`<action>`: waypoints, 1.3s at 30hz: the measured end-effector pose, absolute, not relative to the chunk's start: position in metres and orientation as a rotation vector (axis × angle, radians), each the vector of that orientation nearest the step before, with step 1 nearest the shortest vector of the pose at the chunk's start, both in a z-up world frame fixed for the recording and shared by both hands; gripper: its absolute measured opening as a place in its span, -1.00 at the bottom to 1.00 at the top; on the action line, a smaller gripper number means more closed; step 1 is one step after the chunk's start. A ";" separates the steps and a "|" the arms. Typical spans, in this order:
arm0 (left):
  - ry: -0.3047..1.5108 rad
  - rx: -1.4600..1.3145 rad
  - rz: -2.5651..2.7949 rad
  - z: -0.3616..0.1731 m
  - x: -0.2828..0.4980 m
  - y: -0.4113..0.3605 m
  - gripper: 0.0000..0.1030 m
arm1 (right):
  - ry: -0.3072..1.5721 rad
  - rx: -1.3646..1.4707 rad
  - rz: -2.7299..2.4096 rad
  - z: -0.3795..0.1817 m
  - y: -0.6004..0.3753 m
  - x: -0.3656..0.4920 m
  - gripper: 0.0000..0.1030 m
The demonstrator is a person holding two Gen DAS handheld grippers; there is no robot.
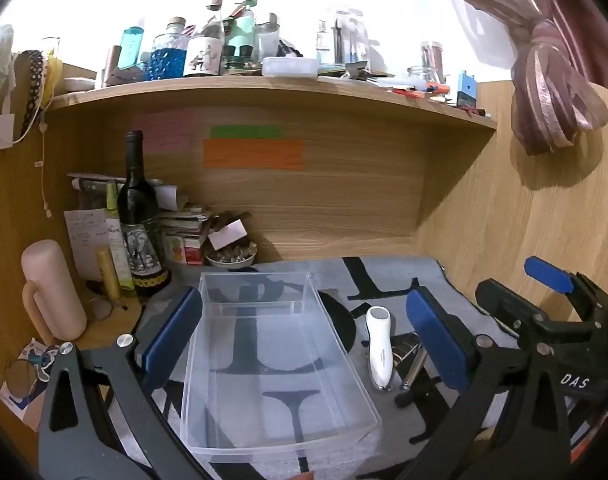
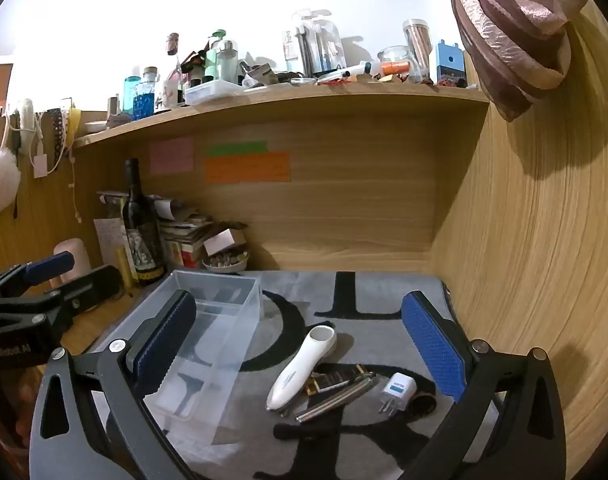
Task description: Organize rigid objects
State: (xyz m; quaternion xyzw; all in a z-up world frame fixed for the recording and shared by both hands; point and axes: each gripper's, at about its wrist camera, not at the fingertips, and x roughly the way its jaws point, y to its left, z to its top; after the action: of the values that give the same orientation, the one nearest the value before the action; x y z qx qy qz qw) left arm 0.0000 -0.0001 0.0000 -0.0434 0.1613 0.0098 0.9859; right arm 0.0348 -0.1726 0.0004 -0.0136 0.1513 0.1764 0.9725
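Observation:
A clear plastic bin (image 1: 272,360) lies empty on the grey mat; it also shows in the right wrist view (image 2: 200,344). My left gripper (image 1: 304,340) is open and straddles the bin. To the bin's right lie a white handheld device (image 2: 302,368), a metal rod (image 2: 336,398), a dark and gold flat item (image 2: 336,380), a white plug adapter (image 2: 398,390) and a dark round piece (image 2: 422,406). The white device also shows in the left wrist view (image 1: 379,348). My right gripper (image 2: 300,356) is open above these items and holds nothing.
A grey mat with black letters (image 2: 364,296) covers the desk. A wine bottle (image 1: 138,216), a pink mug (image 1: 54,292), papers and a small bowl (image 1: 232,258) crowd the back left. A cluttered shelf (image 1: 264,84) runs overhead. A wooden wall (image 2: 544,240) stands at right.

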 end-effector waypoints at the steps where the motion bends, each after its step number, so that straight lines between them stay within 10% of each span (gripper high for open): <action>1: 0.324 -0.083 0.023 0.000 0.000 0.000 1.00 | 0.303 -0.024 0.357 0.001 -0.173 0.035 1.00; 39: 0.313 -0.064 0.028 0.001 -0.002 -0.002 1.00 | 0.291 -0.032 0.362 0.006 -0.167 0.029 1.00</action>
State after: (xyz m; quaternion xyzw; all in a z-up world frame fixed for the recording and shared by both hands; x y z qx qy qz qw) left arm -0.0024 -0.0022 0.0010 -0.0318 0.1560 0.0137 0.9872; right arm 0.0287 -0.1668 0.0059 -0.0161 0.1443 0.1794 0.9730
